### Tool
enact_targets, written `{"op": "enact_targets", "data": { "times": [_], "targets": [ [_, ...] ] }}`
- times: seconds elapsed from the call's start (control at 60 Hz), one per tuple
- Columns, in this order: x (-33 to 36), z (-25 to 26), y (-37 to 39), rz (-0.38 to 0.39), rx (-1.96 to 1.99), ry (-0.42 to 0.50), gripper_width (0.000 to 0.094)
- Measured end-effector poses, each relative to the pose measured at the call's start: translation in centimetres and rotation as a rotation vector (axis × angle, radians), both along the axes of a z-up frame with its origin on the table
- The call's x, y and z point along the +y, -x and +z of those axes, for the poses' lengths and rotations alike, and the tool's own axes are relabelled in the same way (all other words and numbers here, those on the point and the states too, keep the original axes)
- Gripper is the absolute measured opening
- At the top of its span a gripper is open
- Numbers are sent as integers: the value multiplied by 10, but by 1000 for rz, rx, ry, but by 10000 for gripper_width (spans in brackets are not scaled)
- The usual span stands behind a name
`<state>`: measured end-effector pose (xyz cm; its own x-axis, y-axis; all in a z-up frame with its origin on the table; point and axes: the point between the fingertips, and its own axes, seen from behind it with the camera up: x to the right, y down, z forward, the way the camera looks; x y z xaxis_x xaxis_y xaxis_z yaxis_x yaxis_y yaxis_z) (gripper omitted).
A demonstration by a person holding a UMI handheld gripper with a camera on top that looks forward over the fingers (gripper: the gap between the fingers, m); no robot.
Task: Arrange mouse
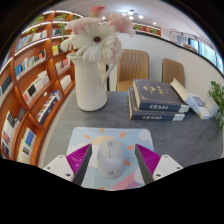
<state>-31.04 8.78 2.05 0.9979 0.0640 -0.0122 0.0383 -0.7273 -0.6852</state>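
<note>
My gripper [109, 163] is spread, and one white mouse [108, 157] sits between its two fingers [78, 161]. I cannot tell whether the pads actually press on the mouse's sides; they stand close beside it, one on each side. The mouse rests on one pale patterned mat [112, 142], which lies on the grey surface [180, 140].

Beyond the mouse, to the left, stands one white vase [90, 84] with pale pink and white flowers [94, 38] rising from it. To the right of the vase lies one stack of books [157, 100]; I count three dark ones piled flat, with one lighter book [195, 100] leaning against the stack's right end. Some green leaves [217, 100] show at the far right, just past the books.

Behind the surface I see two chairs [132, 67] with tan backs, one behind the vase and stack, the other further right. One long wooden bookshelf [35, 75] full of books runs along the left side of the room.
</note>
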Motion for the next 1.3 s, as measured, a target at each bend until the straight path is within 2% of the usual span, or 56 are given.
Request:
{"op": "enact_targets", "data": {
  "times": [0.117, 0.3, 0.5, 0.867, 1.083, 1.3],
  "targets": [
    [-3, 52, -21, -20, 12, -33, 865],
    [-16, 137, -87, -46, 0, -135, 862],
    [-45, 181, -187, -84, -24, -195, 862],
    [-115, 172, -319, -65, -2, -163, 851],
    [-128, 172, -353, -88, 16, -161, 851],
    [-124, 177, -359, -70, 17, -177, 853]
  ]
}}
